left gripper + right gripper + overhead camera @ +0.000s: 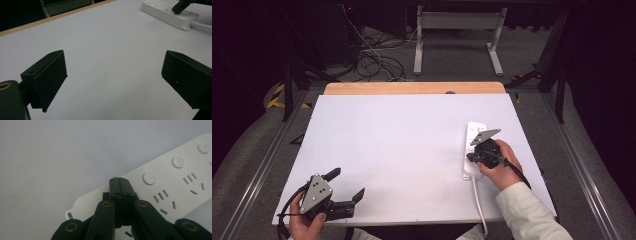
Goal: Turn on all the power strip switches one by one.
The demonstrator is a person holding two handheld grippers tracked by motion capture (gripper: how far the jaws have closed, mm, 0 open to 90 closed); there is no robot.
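A white power strip (474,150) lies on the right side of the white table (402,145), its cord (480,205) running toward the front edge. It shows round buttons and socket slots (175,180) in the right gripper view, and sits at the top right (170,13) in the left gripper view. My right gripper (476,156) is shut, its tips (119,185) pressed together and pointing down over the strip's near end. Whether they touch it I cannot tell. My left gripper (346,183) rests at the front left, open wide, with bare table between its jaws (113,77).
A wooden strip (414,88) runs along the table's far edge. Beyond it stand a white frame's legs (457,45) and loose cables (374,57) on the floor. Metal rails (582,175) flank the table on both sides.
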